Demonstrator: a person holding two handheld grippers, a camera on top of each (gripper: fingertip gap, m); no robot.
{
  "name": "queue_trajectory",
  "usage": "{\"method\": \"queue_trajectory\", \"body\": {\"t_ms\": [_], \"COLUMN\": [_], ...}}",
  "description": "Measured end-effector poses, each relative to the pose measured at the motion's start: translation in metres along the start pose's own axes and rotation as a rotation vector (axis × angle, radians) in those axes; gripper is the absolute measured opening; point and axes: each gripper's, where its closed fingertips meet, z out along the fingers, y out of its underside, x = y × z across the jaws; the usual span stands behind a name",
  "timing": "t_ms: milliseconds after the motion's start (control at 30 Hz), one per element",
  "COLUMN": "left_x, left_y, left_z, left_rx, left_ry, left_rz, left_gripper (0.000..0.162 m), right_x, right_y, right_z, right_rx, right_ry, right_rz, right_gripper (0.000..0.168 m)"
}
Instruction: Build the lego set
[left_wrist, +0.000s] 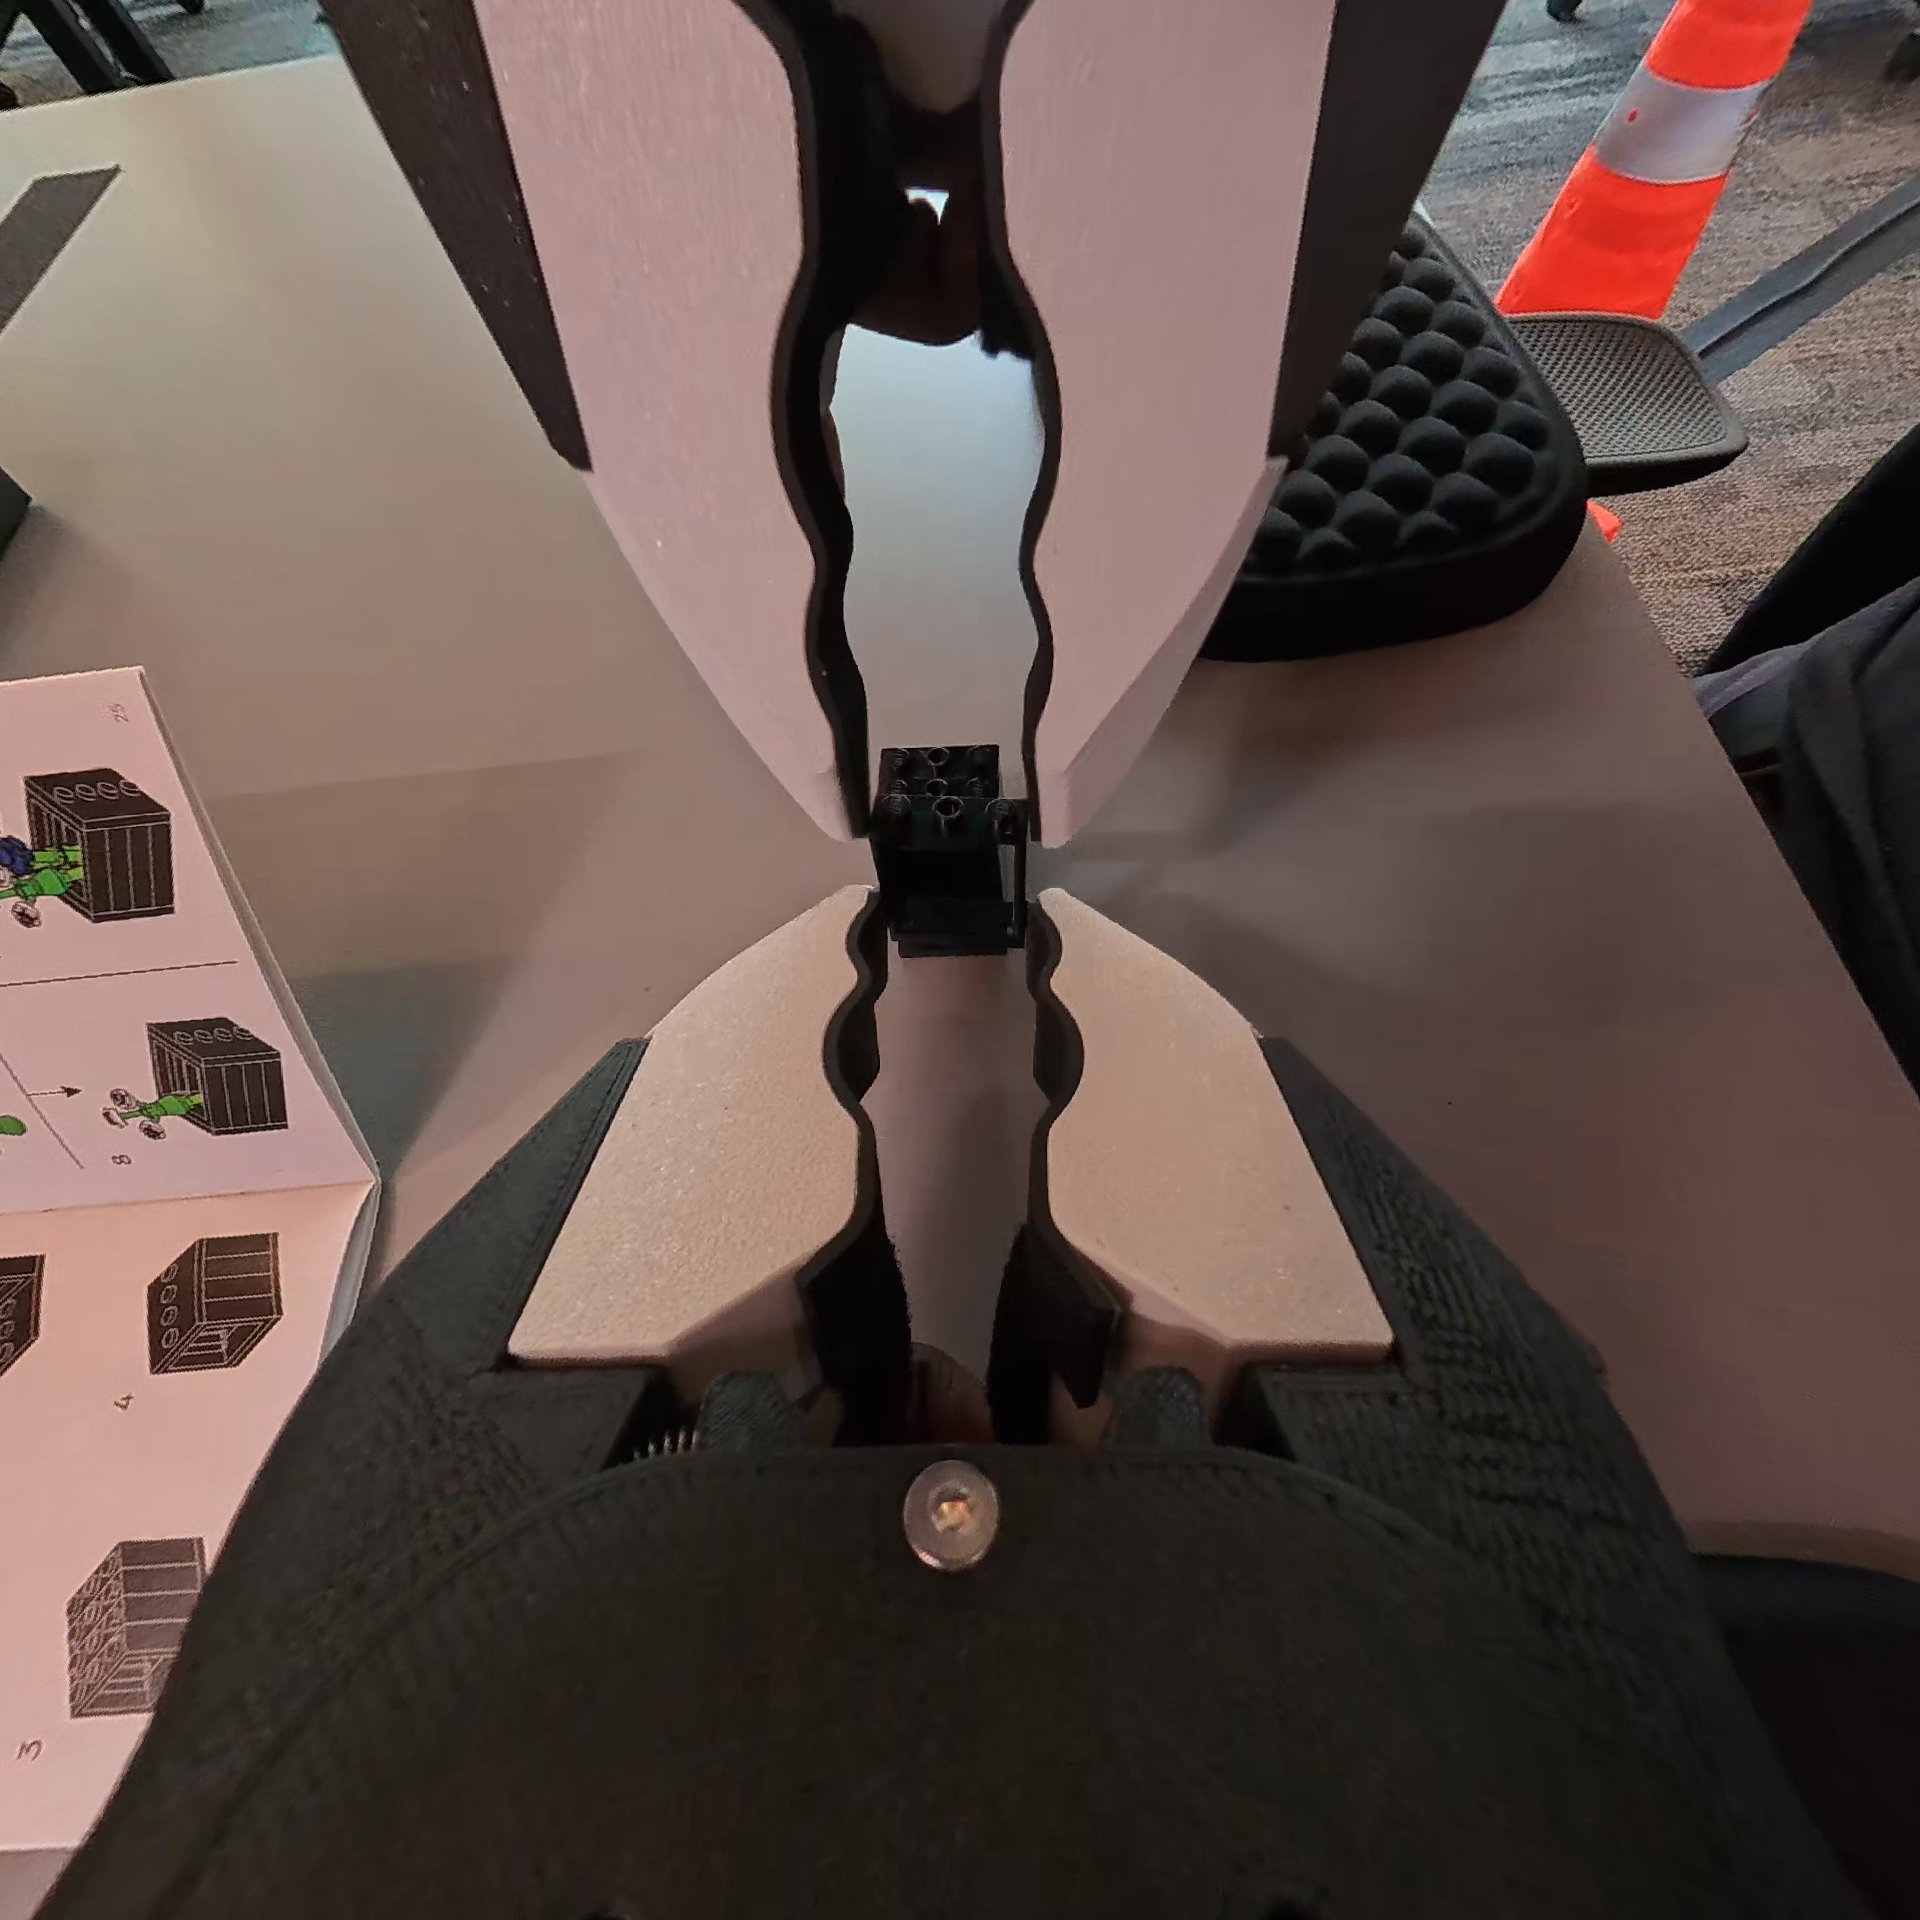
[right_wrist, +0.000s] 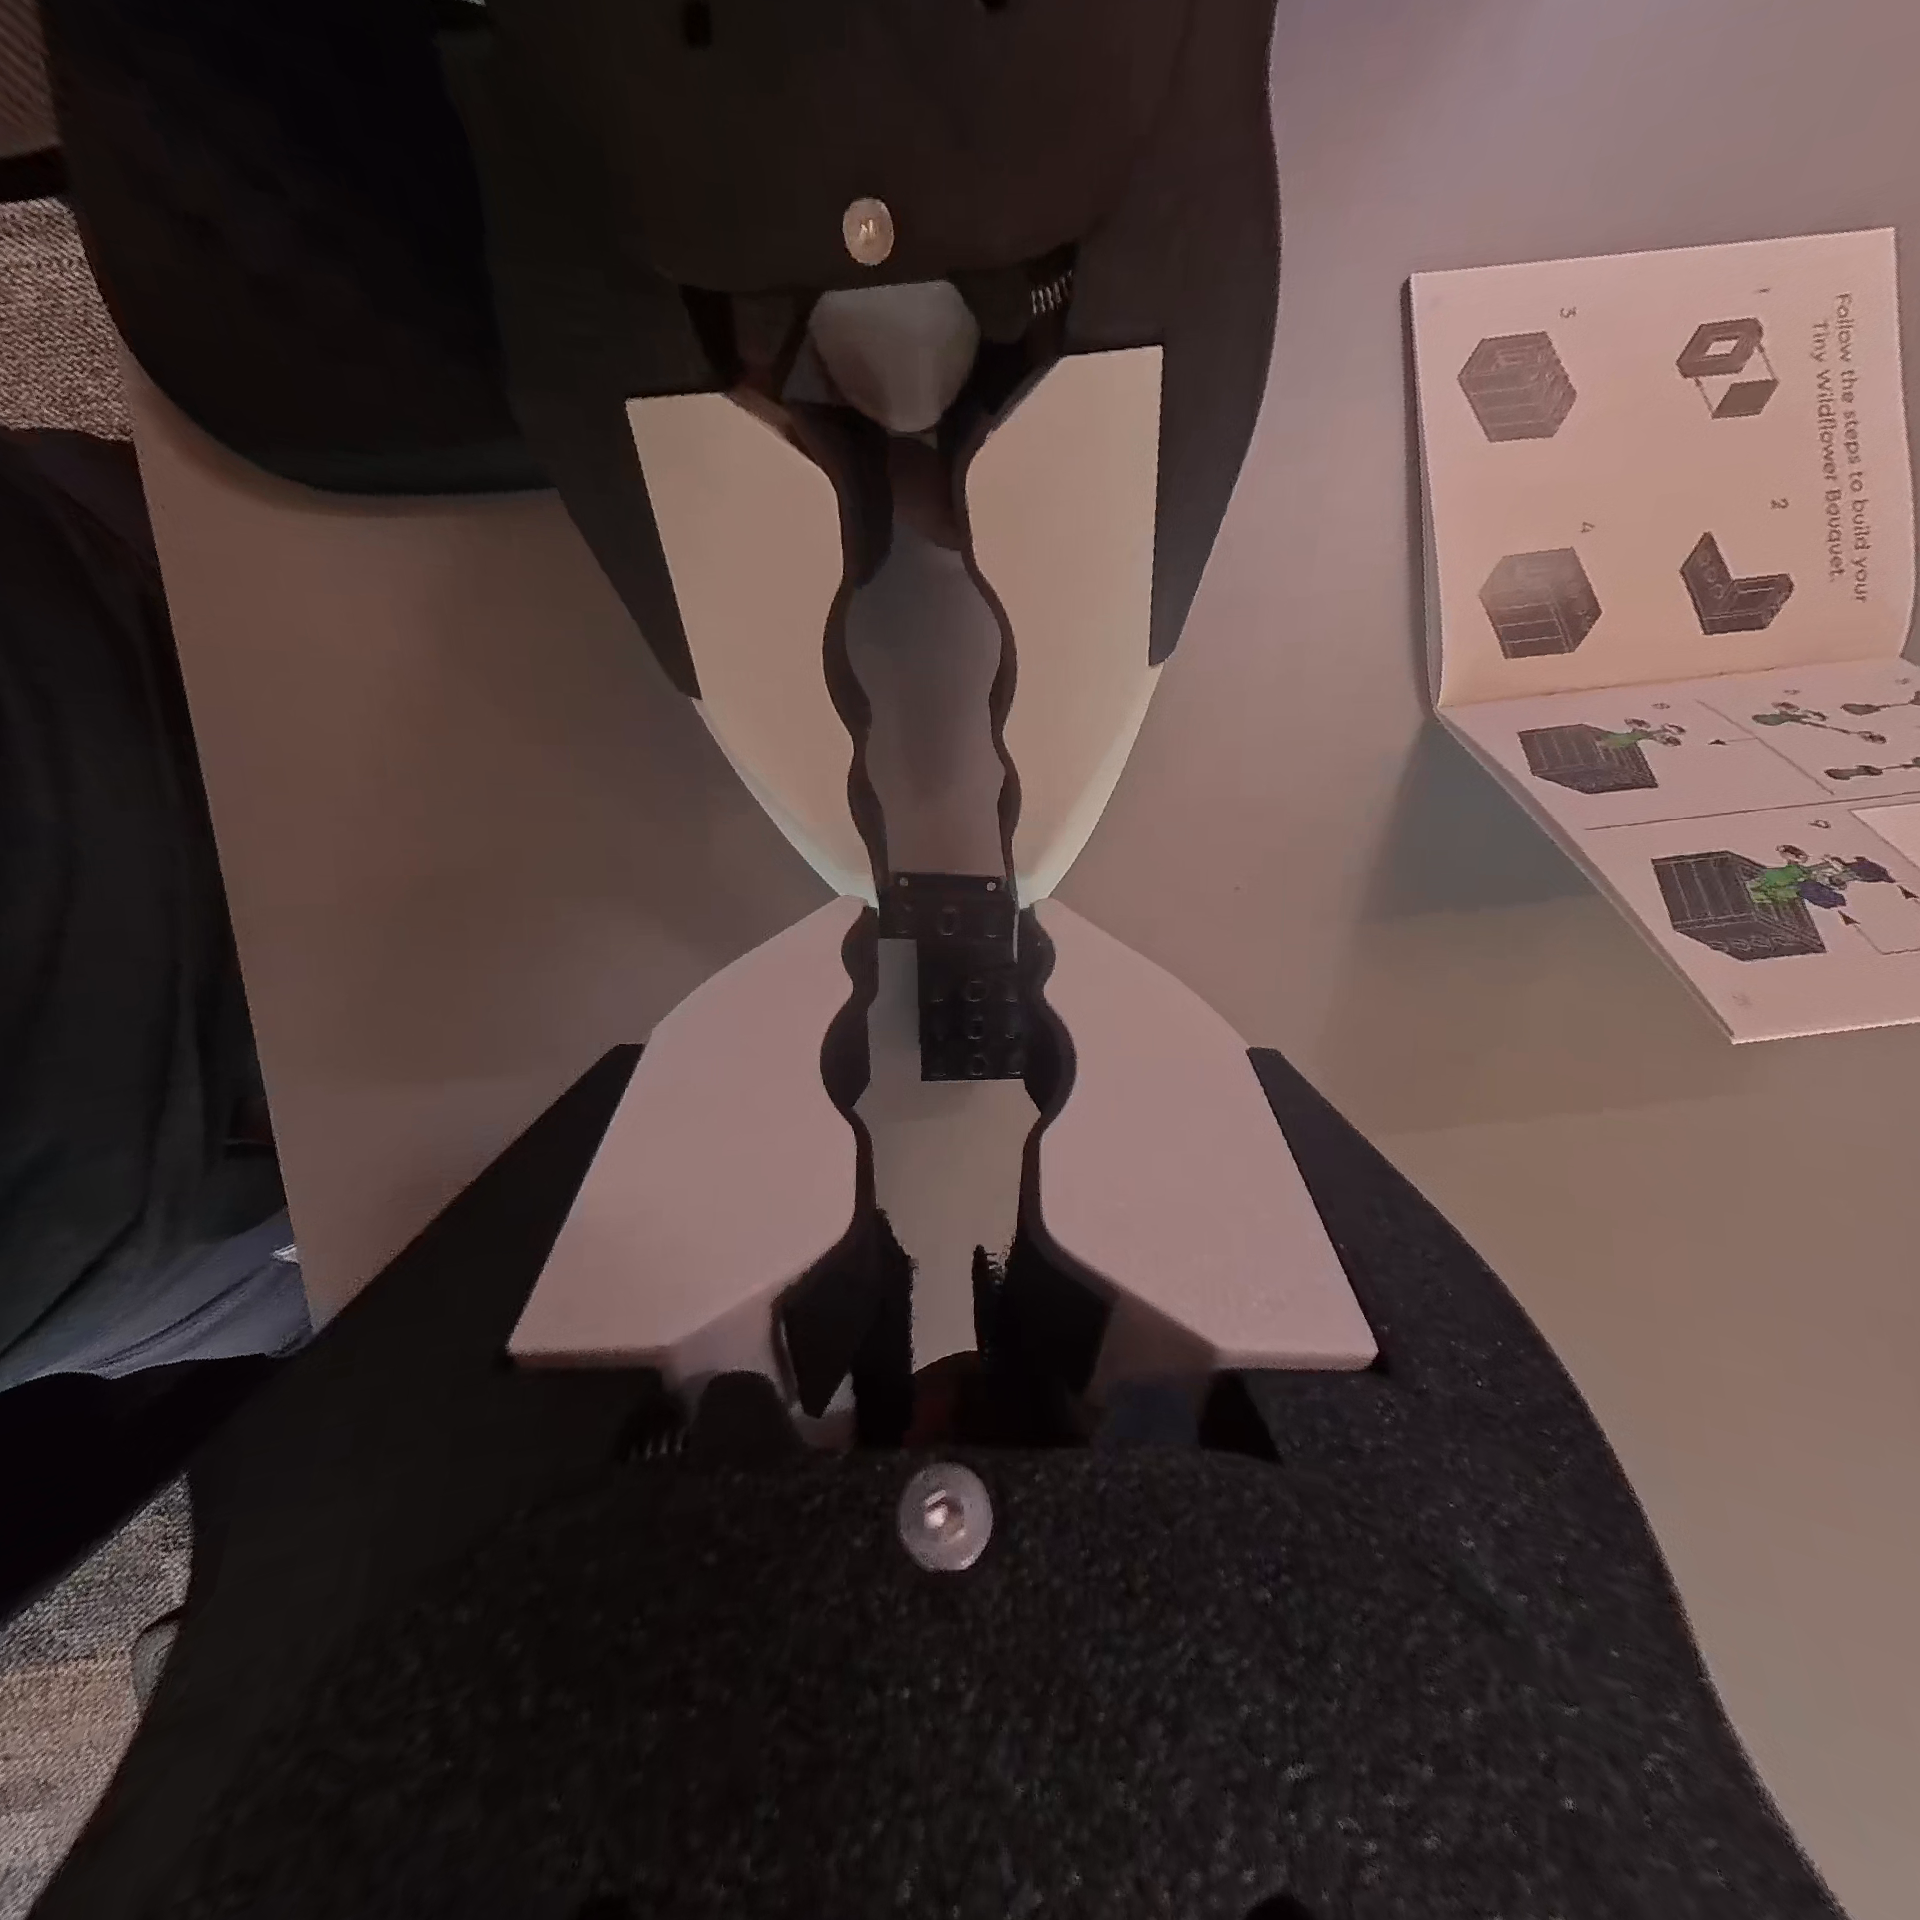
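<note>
Black plastic makes up the lego box (left_wrist: 951, 847), a small hollow cube held in the air over the table (left_wrist: 416, 499), pinched between both grippers. The left gripper (left_wrist: 951, 914) grasps its near end, the right gripper (left_wrist: 948, 821) its far end. It looks light, stiff and smooth; grip the flat side walls, since joints may pop apart.

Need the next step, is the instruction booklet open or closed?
Open. The instruction booklet lies spread on the table, two diagram pages showing either side of its fold.
</note>
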Motion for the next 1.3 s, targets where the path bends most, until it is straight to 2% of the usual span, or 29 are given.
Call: {"method": "queue_trajectory", "body": {"t_ms": [167, 233, 333, 700, 1000, 1200, 1300], "left_x": [0.001, -0.002, -0.004, -0.001, -0.004, -0.009, -0.011], "left_y": [0.001, 0.015, 0.031, 0.036, 0.035, 0.015, 0.015], "left_z": [0.0, -0.002, -0.006, -0.002, -0.003, -0.016, -0.018], "left_rx": [-0.002, -0.077, -0.143, -0.166, -0.151, 0.007, 0.024], "left_ry": [0.009, 0.006, 0.004, 0.003, -0.012, 0.021, 0.022], "left_rz": [-0.014, -0.017, 0.002, 0.002, -0.014, -0.142, -0.158], "left_gripper": [0.027, 0.044, 0.049, 0.049, 0.047, 0.047, 0.047], "right_x": [0.0, 0.005, 0.006, 0.005, 0.005, 0.003, 0.004], "right_y": [0.004, 0.011, 0.013, 0.021, 0.023, 0.024, 0.026], "right_z": [-0.002, -0.004, -0.001, 0.018, 0.019, 0.019, 0.018], "right_rx": [-0.037, -0.09, -0.125, -0.286, -0.298, -0.281, -0.288], "right_ry": [-0.004, 0.026, 0.023, 0.005, -0.014, -0.016, -0.013], "right_rz": [-0.02, -0.023, -0.027, -0.01, -0.007, -0.017, -0.024], "right_gripper": [0.024, 0.024, 0.024, 0.024, 0.024, 0.024, 0.025]}}
